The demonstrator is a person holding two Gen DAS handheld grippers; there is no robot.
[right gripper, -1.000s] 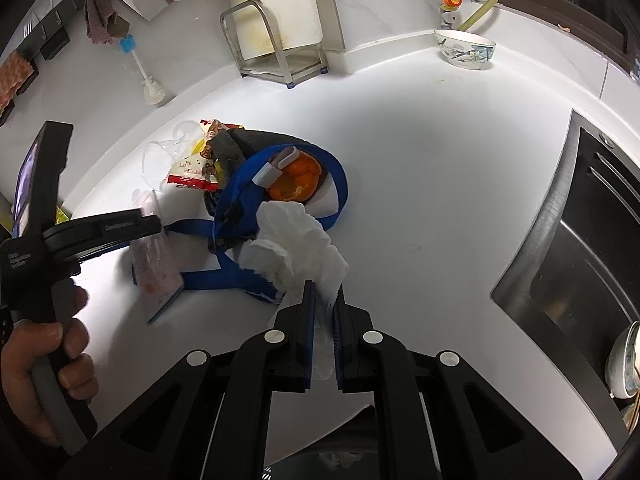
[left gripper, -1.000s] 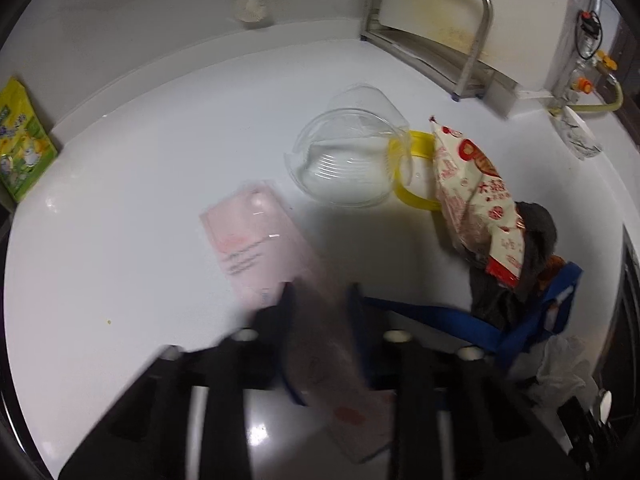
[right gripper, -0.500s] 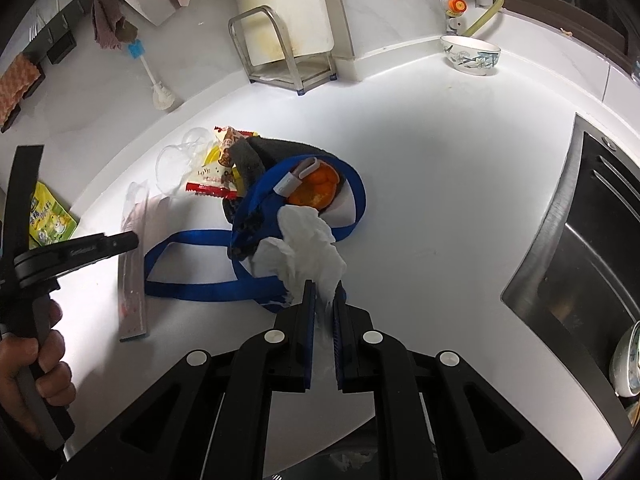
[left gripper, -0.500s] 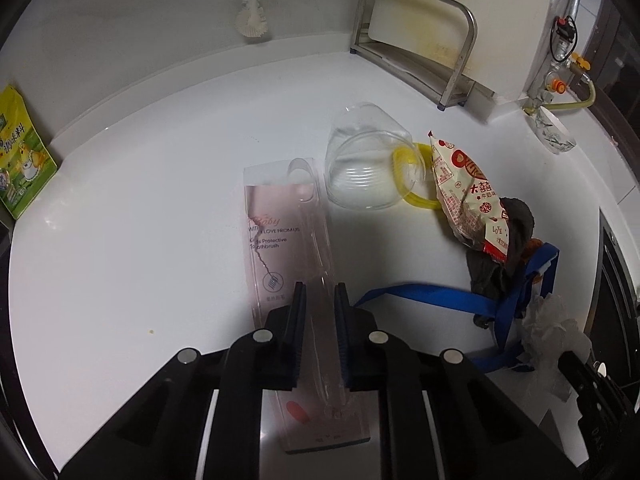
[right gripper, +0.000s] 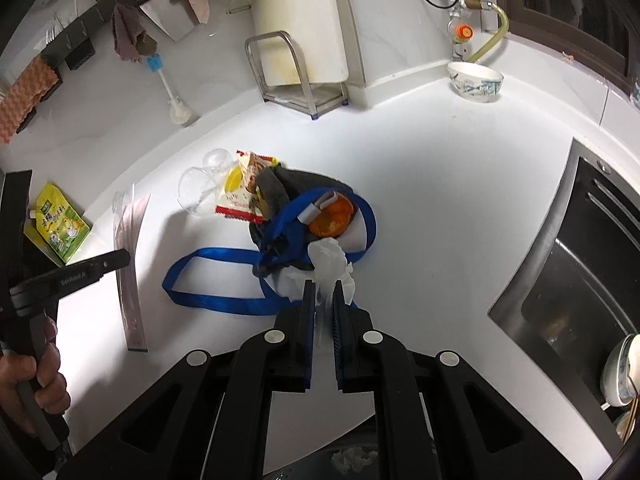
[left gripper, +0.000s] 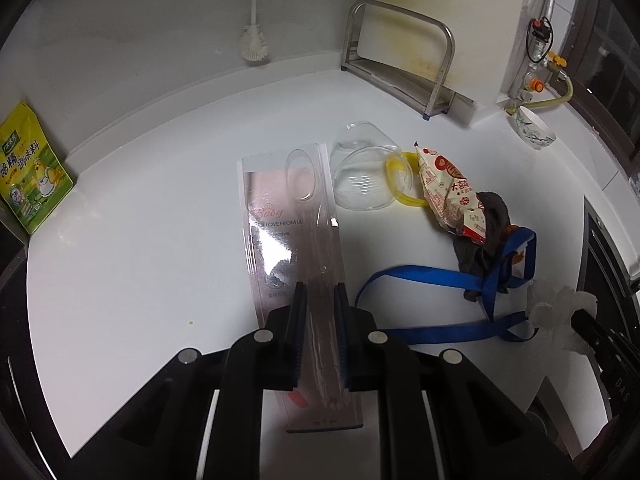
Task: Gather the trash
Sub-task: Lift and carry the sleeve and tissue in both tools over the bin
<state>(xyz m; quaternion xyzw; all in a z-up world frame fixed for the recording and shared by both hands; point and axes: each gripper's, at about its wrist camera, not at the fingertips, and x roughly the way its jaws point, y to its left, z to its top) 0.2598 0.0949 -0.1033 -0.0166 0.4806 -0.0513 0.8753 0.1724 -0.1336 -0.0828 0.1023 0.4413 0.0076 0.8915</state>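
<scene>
L claw [left gripper: 320, 292] is pinching a clear pkg [left gripper: 288, 216], a long flat blister pack w/ pink card inside; its jaws have just been closing on it. The pkg runs lengthwise btwn the pads, far end pointing away over the white bench [left gripper: 140, 240]. From the R wrist view the pkg hangs tilted, near end low by the bench.

R claw [right gripper: 323, 288] is pressed together on a white tissue [right gripper: 330, 258], crumpled, sticking up out of the jaws.

Rest of the trash sits on the bench in a cluster just beyond the tissue: blue strap [right gripper: 208, 276] looped flat, dark cloth [right gripper: 288, 184] under it, orange peel [right gripper: 332, 216] on the cloth, red/white snack bag [right gripper: 240, 196] leaning on the cloth, clear cup [right gripper: 198, 194] on its side touching a yellow ring [left gripper: 400, 184].

Green pouch [right gripper: 56, 226] stands at the wall, well apart from the pile. Bowl [right gripper: 474, 80] at back corner. Sink [right gripper: 580, 288] at R edge. A hand [right gripper: 36, 380] grips the L tool's handle.
</scene>
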